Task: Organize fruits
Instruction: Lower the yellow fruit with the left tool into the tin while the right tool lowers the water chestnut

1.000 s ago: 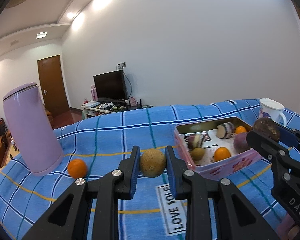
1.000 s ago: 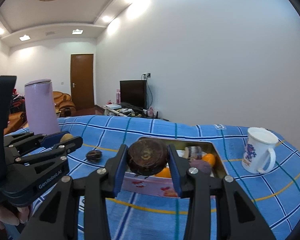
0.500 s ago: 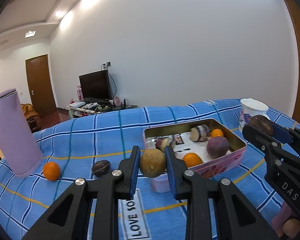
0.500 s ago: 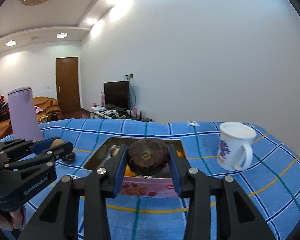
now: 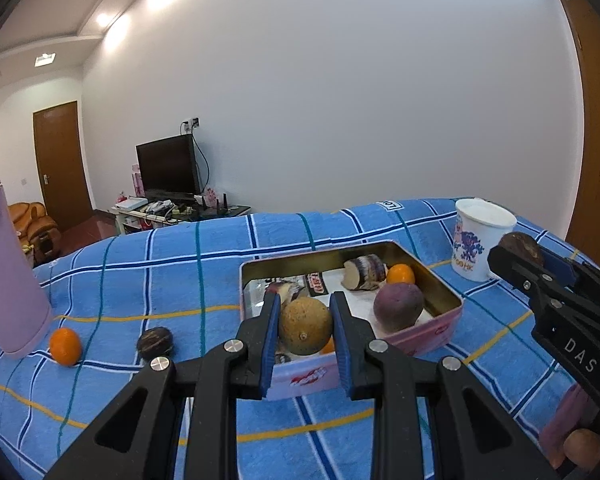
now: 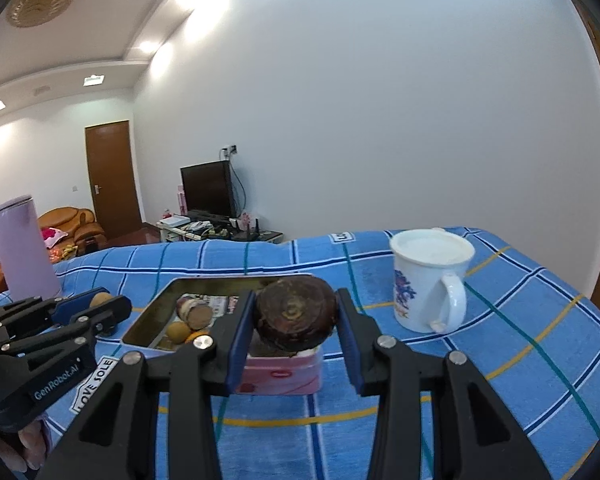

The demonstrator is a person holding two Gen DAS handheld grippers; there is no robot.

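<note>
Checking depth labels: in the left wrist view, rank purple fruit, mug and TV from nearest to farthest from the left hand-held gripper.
1. Purple fruit: in the tin, just right of the left hand-held gripper.
2. Mug: farther right, on the cloth behind the tin.
3. TV: off the table, by the back wall, left.

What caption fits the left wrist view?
Left hand-held gripper carries a tan fruit toward the pink tin.

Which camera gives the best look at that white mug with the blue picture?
The right wrist view: the white mug shows whole, handle included, on the blue cloth. In the left wrist view the right gripper hides its handle side.
</note>
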